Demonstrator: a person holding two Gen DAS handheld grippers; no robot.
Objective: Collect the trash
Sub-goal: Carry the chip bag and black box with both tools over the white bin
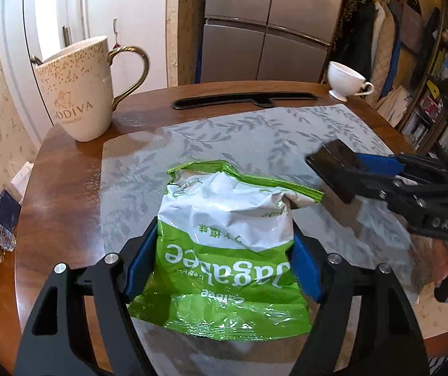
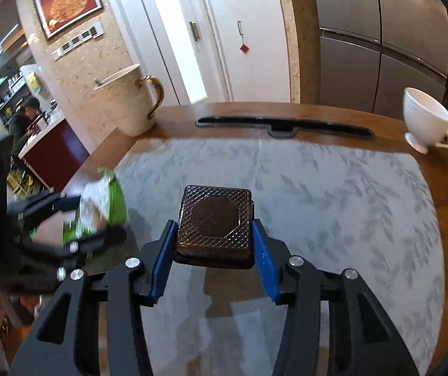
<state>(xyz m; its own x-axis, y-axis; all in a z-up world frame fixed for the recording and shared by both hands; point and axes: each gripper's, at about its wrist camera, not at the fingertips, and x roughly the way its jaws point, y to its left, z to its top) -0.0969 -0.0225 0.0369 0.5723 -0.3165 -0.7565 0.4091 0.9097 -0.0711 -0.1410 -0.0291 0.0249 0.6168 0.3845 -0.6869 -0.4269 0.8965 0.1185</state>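
A crumpled green and white Jagabee snack bag (image 1: pixel 227 250) sits between the blue pads of my left gripper (image 1: pixel 224 263), which is shut on it just above the grey leaf-patterned placemat (image 1: pixel 255 138). The bag shows blurred at the left of the right wrist view (image 2: pixel 105 200). My right gripper (image 2: pixel 214 238) is shut on a dark brown square box with a diamond-patterned lid (image 2: pixel 214 222), held above the mat. In the left wrist view that box (image 1: pixel 330 172) hangs to the right of the bag.
A white Godiva mug with a gold handle (image 1: pixel 79 94) stands at the table's far left corner. A white teacup (image 1: pixel 346 81) stands at the far right. A black slot (image 1: pixel 242 100) runs along the wooden table's (image 1: pixel 61 188) far edge. Fridge behind.
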